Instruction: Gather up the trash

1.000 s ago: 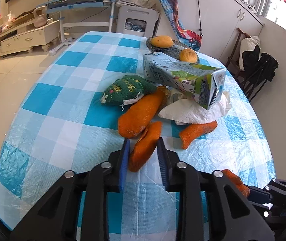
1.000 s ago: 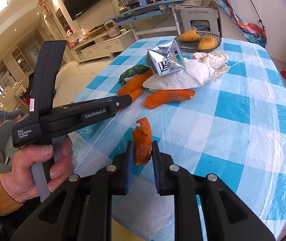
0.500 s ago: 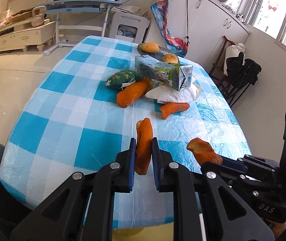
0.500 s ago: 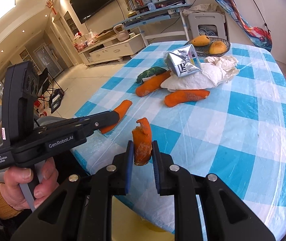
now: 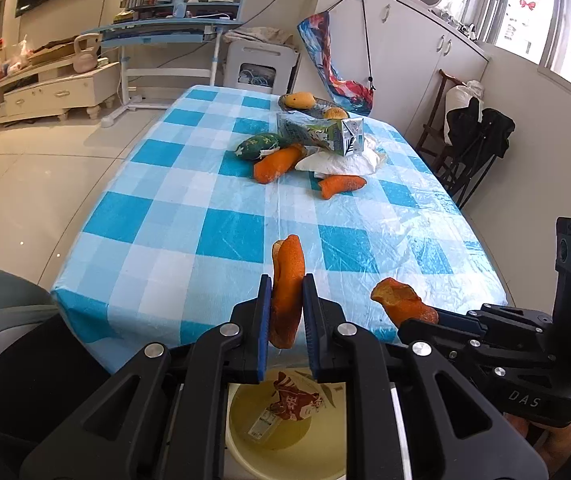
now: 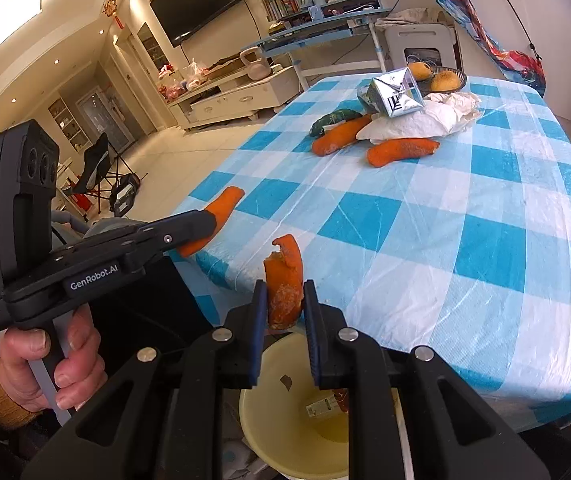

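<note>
Spreading across both views: a blue-and-white checked tablecloth (image 5: 229, 236) on a table in a living room, with a wall-mounted television (image 6: 195, 0) and a blue desk (image 5: 165, 32) showing behind.

Lying on the far half of the cloth: a crumpled white paper (image 5: 341, 160), with a flattened drink carton (image 5: 321, 134) resting on top of it, a green pouch (image 5: 259, 146) to its left, a large orange peel (image 5: 277, 164) touching the paper's left edge, and another peel piece (image 5: 341, 185) just in front of the paper. Sitting behind the carton: a dark bowl (image 6: 459, 80) holding yellow fruit.

Hovering beyond the near table edge: the left gripper (image 5: 285, 320), jaws narrowed and pinching a long orange peel strip (image 5: 287, 284) that is standing upright between the blue pads. Appearing to its right in the left wrist view: the right gripper (image 6: 285, 318), jaws likewise narrow, clamping a shorter curled peel (image 6: 283, 280), its tip sticking up above the fingers. Gripping the left tool's handle: the left hand (image 6: 45, 364), seen from the right wrist camera.

Standing below both grippers, beside the table's near edge: a pale yellow bin (image 5: 245, 432), already containing a printed wrapper (image 5: 297, 400) and small scraps.
</note>
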Available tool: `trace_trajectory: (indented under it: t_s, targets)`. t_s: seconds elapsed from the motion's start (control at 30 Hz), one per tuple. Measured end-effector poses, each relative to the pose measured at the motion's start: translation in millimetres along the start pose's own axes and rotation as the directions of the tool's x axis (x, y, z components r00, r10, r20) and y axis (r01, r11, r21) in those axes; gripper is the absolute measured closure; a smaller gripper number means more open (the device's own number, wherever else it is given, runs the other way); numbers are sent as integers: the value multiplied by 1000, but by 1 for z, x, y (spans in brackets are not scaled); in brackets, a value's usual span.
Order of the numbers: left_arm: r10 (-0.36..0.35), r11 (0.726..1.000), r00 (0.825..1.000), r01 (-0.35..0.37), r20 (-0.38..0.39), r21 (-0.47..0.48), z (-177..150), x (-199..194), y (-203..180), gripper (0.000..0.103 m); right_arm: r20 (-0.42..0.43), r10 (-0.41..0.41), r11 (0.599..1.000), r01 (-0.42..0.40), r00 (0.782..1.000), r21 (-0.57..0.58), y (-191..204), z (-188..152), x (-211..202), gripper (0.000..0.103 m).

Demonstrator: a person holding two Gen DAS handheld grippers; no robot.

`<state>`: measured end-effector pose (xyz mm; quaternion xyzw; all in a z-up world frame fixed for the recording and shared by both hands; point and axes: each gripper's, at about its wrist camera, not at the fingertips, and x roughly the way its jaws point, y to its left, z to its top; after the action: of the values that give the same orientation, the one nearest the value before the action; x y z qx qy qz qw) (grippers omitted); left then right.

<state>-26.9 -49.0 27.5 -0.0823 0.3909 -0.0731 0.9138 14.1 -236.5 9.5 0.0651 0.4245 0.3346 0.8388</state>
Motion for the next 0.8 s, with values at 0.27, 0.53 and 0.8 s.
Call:
trace_trajectory:
  t_s: [0.27, 0.53, 0.8]
  targets:
    - [24, 1000, 1000, -24, -9, 15, -20, -14, 4, 89, -12, -3, 1000, 4, 1000, 10, 8, -15, -1, 84]
    - [13, 1000, 998, -12, -60, 16, -41, -17, 4, 89, -41, -17, 1000, 17, 999, 12, 14, -29, 2, 83]
    - [8, 999, 982, -2, -188, 33, -66, 1, -4, 83, -59, -126, 992, 126, 990, -3, 11, -36, 4, 49]
